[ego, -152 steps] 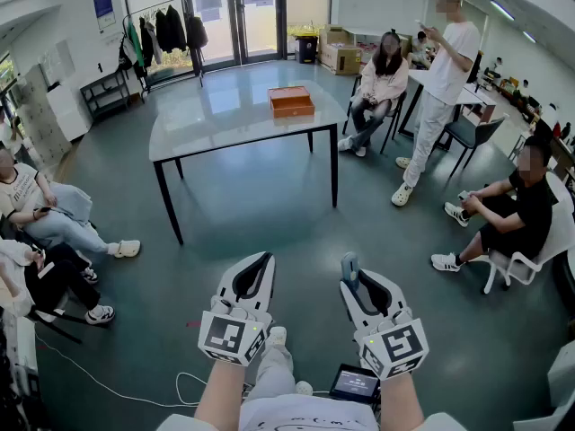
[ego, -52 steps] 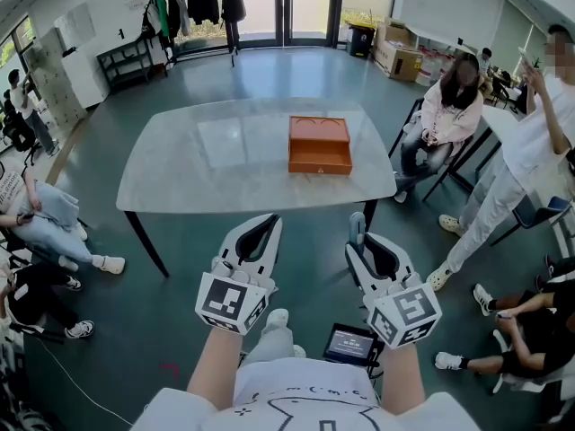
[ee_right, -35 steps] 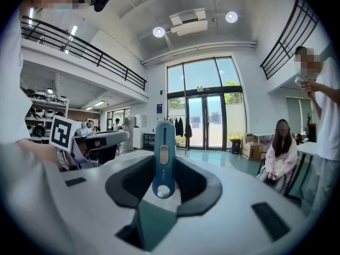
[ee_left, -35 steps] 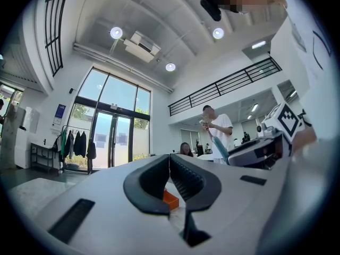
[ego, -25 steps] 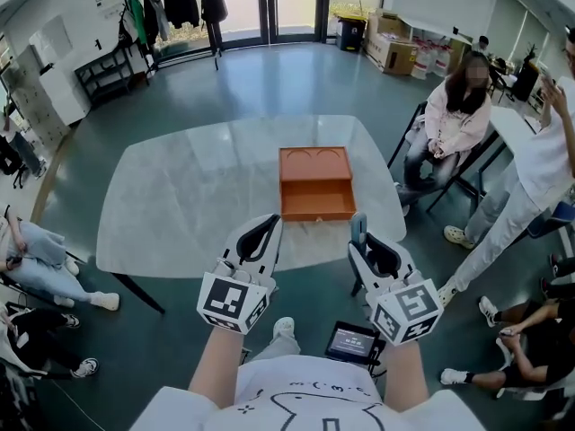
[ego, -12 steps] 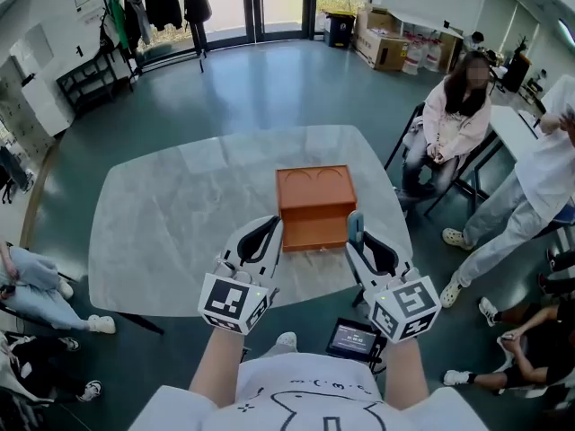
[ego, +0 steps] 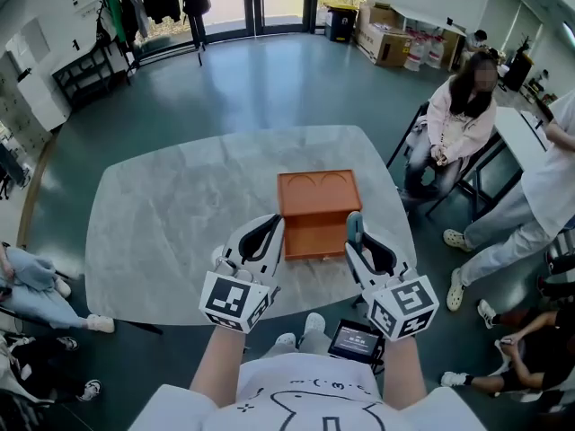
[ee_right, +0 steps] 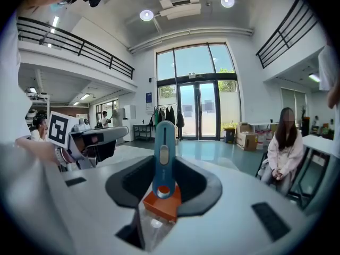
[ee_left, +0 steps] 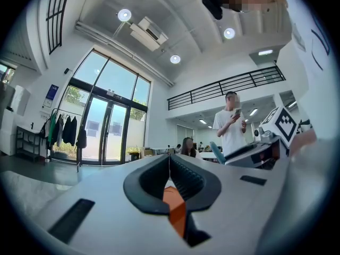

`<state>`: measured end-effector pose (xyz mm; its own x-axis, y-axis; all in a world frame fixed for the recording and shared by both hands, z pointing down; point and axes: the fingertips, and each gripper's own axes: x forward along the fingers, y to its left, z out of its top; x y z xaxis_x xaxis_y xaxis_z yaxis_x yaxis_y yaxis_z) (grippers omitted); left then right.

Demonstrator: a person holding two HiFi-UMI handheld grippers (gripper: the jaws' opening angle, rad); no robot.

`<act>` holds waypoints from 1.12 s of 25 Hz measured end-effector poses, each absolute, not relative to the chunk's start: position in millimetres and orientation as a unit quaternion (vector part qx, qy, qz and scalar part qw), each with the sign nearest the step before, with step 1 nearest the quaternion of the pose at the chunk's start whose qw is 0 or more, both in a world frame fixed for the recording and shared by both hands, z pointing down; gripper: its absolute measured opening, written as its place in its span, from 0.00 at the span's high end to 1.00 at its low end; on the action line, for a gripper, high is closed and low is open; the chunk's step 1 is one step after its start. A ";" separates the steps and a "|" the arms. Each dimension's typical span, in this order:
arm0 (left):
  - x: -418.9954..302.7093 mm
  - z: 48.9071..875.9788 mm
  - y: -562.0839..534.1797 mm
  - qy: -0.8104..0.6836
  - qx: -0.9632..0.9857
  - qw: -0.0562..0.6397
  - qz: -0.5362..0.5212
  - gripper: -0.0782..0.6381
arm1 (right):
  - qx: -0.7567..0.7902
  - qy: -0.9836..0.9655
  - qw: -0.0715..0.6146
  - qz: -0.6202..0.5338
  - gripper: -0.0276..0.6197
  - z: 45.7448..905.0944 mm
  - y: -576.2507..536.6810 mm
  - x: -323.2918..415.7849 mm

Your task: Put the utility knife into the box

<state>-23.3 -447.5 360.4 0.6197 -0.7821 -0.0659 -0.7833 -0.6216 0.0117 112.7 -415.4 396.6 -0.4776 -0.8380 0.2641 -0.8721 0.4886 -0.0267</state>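
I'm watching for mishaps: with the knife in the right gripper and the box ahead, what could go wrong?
The utility knife sticks out well past the jaws of the right gripper, so it may pivot or slip when tilted toward the box. The left gripper is shut and off the box, so nothing steadies it on the smooth table.

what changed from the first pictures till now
The person walked up to the table: the orange box, once far across the room, now lies just ahead of both grippers. Nothing was taken hold of or let go. Unchanged: right gripper shut on the utility knife, left gripper shut and empty, box on the table.
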 end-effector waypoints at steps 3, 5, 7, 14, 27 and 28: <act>-23.4 360.5 -456.1 0.439 -0.898 0.007 0.029 0.87 | 0.493 -0.858 0.115 0.086 0.75 400.4 -427.4 114.1; -25.1 360.6 -464.5 0.446 -0.894 0.006 0.029 0.87 | 0.483 -0.862 0.125 0.090 0.75 405.8 -436.6 113.5; -25.1 364.1 -473.5 0.455 -0.890 0.004 0.028 0.87 | 0.474 -0.864 0.137 0.096 0.75 415.4 -447.0 115.0; -20.0 379.3 -499.6 0.469 -0.883 -0.005 0.011 0.87 | 0.453 -0.866 0.174 0.118 0.75 441.1 -478.6 117.0; -19.4 409.2 -532.6 0.497 -0.867 -0.033 -0.008 0.87 | 0.340 -0.873 0.317 0.147 0.75 520.2 -512.5 111.6; -20.3 411.3 -534.3 0.499 -0.866 -0.036 -0.009 0.87 | 0.330 -0.873 0.327 0.149 0.75 526.6 -513.2 111.6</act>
